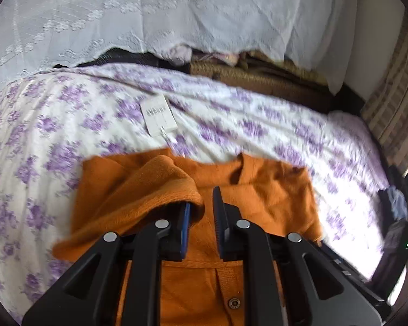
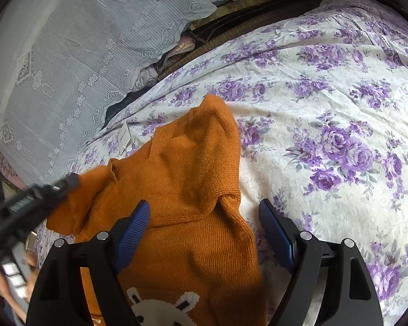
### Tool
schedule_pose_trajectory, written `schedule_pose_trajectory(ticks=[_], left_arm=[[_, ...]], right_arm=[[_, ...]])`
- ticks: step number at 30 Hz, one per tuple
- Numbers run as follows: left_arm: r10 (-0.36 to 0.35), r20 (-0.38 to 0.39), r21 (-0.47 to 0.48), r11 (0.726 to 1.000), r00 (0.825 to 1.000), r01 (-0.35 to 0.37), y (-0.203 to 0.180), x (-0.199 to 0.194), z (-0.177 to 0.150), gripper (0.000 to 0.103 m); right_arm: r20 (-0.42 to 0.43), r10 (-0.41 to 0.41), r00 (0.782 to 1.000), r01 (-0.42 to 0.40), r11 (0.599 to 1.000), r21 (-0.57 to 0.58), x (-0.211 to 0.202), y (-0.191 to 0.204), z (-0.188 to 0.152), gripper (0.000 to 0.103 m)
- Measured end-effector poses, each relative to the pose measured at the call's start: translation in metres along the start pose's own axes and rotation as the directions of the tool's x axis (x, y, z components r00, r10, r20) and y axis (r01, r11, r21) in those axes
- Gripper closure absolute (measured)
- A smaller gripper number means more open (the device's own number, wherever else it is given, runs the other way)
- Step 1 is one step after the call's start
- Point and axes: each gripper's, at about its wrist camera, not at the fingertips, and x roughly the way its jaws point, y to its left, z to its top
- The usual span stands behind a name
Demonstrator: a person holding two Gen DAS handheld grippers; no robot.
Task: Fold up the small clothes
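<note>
Black jaws of the left gripper (image 1: pixel 201 206) stand a little apart over the orange sweater (image 1: pixel 231 190), a flap of knit draped over the left finger (image 1: pixel 186 217); whether it truly pinches that flap I cannot tell. Right gripper (image 2: pixel 206 222) gapes wide and holds nothing, straddling the sweater's near right edge on the bedspread (image 2: pixel 326 95). My guess is a sleeve is being folded inward; next, lay that flap flat across the rumpled, bear-fronted chest.
</note>
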Motion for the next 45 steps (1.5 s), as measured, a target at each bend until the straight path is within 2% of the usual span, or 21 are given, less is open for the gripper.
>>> schedule_pose_trajectory(ticks=[3, 6, 8, 9, 10, 14, 17, 20, 22, 23, 25, 28, 31, 34, 37, 38, 39, 40, 41, 42, 45], left_arm=[[0.024, -0.063, 0.03, 0.999, 0.998, -0.022, -0.007, 0.028, -0.015, 0.087], [0.056, -0.114, 0.061, 0.997, 0.992, -0.049, -0.009, 0.046, -0.029, 0.066], [0.059, -0.096, 0.104, 0.993, 0.994, -0.049, -0.017, 0.038, -0.032, 0.045], [0.058, -0.087, 0.119, 0.992, 0.994, -0.047, -0.02, 0.033, -0.033, 0.022], [0.061, -0.067, 0.138, 0.989, 0.996, -0.051, -0.023, 0.025, -0.034, 0.011], [0.113, 0.022, 0.272, 0.956, 0.993, -0.115, -0.033, -0.013, -0.042, 0.007], [0.178, 0.092, 0.305, 0.932, 0.98, -0.198, -0.019, -0.043, -0.041, 0.005], [0.233, 0.133, 0.24, 0.936, 0.963, -0.259, 0.021, -0.064, -0.033, 0.004], [0.278, 0.128, 0.13, 0.947, 0.952, -0.294, 0.059, -0.07, -0.026, 0.004], [0.287, 0.106, 0.073, 0.953, 0.952, -0.295, 0.077, -0.068, -0.024, 0.004], [0.245, 0.014, -0.055, 0.968, 0.969, -0.244, 0.119, -0.051, -0.022, 0.004], [0.215, -0.079, -0.2, 0.953, 0.973, -0.227, 0.169, -0.022, -0.03, 0.005], [0.235, -0.119, -0.225, 0.94, 0.965, -0.256, 0.192, -0.008, -0.033, 0.005], [0.27, -0.08, -0.213, 0.936, 0.959, -0.281, 0.193, -0.013, -0.029, 0.005], [0.335, -0.073, -0.161, 0.926, 0.939, -0.343, 0.186, -0.011, -0.031, 0.004], [0.344, -0.083, -0.149, 0.924, 0.935, -0.353, 0.184, -0.008, -0.031, 0.004], [0.352, -0.095, -0.138, 0.922, 0.931, -0.362, 0.184, -0.004, -0.032, 0.004], [0.362, -0.1, -0.129, 0.919, 0.927, -0.373, 0.183, -0.001, -0.032, 0.004], [0.373, -0.102, -0.117, 0.916, 0.922, -0.383, 0.182, 0.0, -0.032, 0.004], [0.383, -0.1, -0.103, 0.914, 0.918, -0.393, 0.18, 0.001, -0.032, 0.004], [0.401, -0.092, -0.065, 0.911, 0.911, -0.407, 0.174, 0.004, -0.034, 0.004]], right_arm=[[0.002, 0.008, 1.0, -0.008, 1.0, 0.014, 0.001, -0.001, 0.001, 0.021], [0.006, 0.013, 1.0, -0.013, 1.0, 0.028, 0.0, -0.004, 0.002, 0.021], [0.006, 0.012, 1.0, -0.012, 1.0, 0.028, 0.0, -0.004, 0.002, 0.021], [0.006, 0.012, 1.0, -0.012, 1.0, 0.027, 0.0, -0.004, 0.002, 0.021], [0.006, 0.012, 1.0, -0.012, 1.0, 0.026, 0.0, -0.004, 0.002, 0.021], [0.007, 0.011, 1.0, -0.011, 1.0, 0.026, 0.0, -0.004, 0.002, 0.021], [0.019, 0.005, 1.0, -0.005, 1.0, 0.002, -0.004, 0.001, 0.002, 0.021], [0.038, 0.042, 0.998, -0.037, 0.993, -0.109, -0.013, 0.023, 0.0, 0.021], [0.032, 0.078, 0.996, -0.069, 0.974, -0.215, -0.019, 0.046, -0.005, 0.021], [0.033, 0.1, 0.994, -0.085, 0.95, -0.302, -0.024, 0.064, -0.011, 0.021], [0.043, 0.112, 0.993, -0.083, 0.899, -0.429, -0.027, 0.093, -0.022, 0.021], [0.033, 0.098, 0.995, -0.054, 0.766, -0.641, -0.02, 0.148, -0.048, 0.021], [0.015, 0.053, 0.998, -0.02, 0.611, -0.792, -0.003, 0.187, -0.076, 0.021], [0.074, -0.016, 0.997, 0.074, 0.411, -0.909, 0.024, 0.219, -0.109, 0.021], [0.096, -0.063, 0.993, 0.112, 0.346, -0.932, 0.045, 0.232, -0.116, 0.025], [0.097, -0.074, 0.993, 0.117, 0.348, -0.93, 0.051, 0.233, -0.113, 0.034], [0.085, -0.077, 0.993, 0.107, 0.363, -0.926, 0.053, 0.231, -0.108, 0.054], [0.065, -0.079, 0.995, 0.091, 0.389, -0.917, 0.054, 0.23, -0.103, 0.065], [0.034, -0.075, 0.997, 0.064, 0.44, -0.896, 0.054, 0.226, -0.093, 0.085], [0.012, -0.065, 0.998, 0.043, 0.492, -0.869, 0.053, 0.221, -0.085, 0.095], [-0.018, -0.005, 1.0, -0.009, 0.7, -0.714, 0.041, 0.188, -0.046, 0.097]])
